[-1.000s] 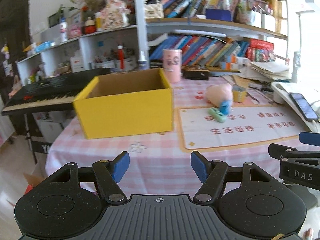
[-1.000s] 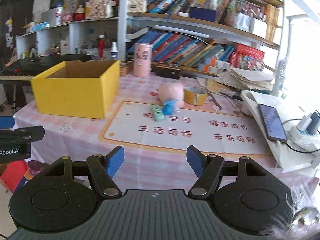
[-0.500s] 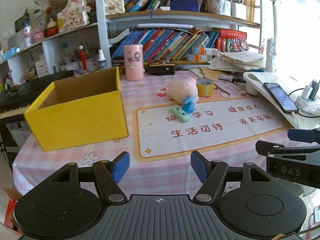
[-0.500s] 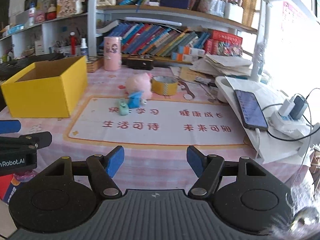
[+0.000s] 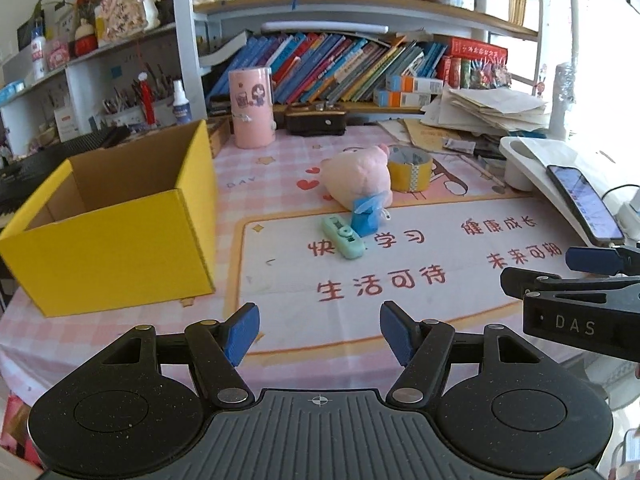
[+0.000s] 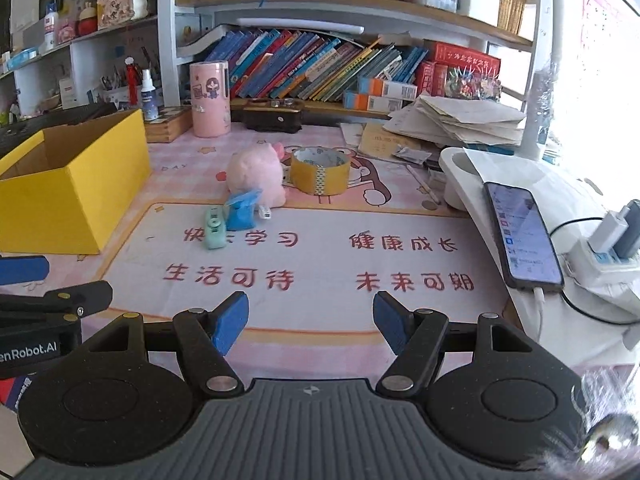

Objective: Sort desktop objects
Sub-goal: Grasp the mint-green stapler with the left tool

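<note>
As view swung right, yellow box (image 5: 116, 216) shifted left; both grippers' fingers (image 5: 242, 332) released, empty

- A yellow cardboard box (image 5: 120, 236) stands open-topped at the left of the desk, nothing visible inside.
- A pink plush pig (image 5: 358, 178) lies on its side mid-desk.
- A roll of yellow tape (image 5: 410, 174) lies flat, just beside the pig.
- A small blue packet (image 5: 366, 216) stands touching the pig's front.
- A mint-green correction tape (image 5: 344, 237) lies flat on the mat, beside the packet.
</note>
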Tool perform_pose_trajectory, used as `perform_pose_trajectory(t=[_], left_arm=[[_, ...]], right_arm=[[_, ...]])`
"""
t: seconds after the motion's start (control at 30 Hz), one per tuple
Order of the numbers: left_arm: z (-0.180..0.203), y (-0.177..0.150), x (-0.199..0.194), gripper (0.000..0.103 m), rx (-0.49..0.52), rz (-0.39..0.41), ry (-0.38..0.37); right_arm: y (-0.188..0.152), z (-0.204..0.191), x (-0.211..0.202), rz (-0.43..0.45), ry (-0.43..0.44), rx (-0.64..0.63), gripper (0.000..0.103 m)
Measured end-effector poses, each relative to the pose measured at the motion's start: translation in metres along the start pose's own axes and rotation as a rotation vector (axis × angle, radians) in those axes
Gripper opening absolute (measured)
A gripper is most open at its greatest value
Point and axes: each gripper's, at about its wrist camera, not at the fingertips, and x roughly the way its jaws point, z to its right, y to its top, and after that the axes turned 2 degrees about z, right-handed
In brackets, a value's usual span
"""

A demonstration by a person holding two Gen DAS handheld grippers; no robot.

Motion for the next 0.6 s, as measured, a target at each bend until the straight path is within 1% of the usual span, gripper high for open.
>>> perform_pose_trajectory(t=[0.13,0.2,0.37,0.53,0.6], left_arm=[[0.01,0.01,0.021,0.067,-0.026,-0.029,0.001],[0.015,0.015,0.031,0.063,-0.043,-0.038,0.01],[0.024,0.026,0.054,0.06,-0.079,-0.051,0.047],[0.035,0.036,0.079,0.06,-0.088,-0.05,0.083],[0.037,0.037,0.09,0.058,-0.097,-0.058,0.096]], right_arm=[[0.01,0.016,0.021,-0.014,0.019,-0.004,0.067],[0.015,0.024,0.03,-0.018,0.034,-0.006,0.067],[0.028,0.038,0.05,-0.021,0.076,-0.021,0.067],[0.04,0.05,0.07,-0.025,0.117,-0.046,0.067],[0.045,0.055,0.077,-0.028,0.13,-0.047,0.067]])
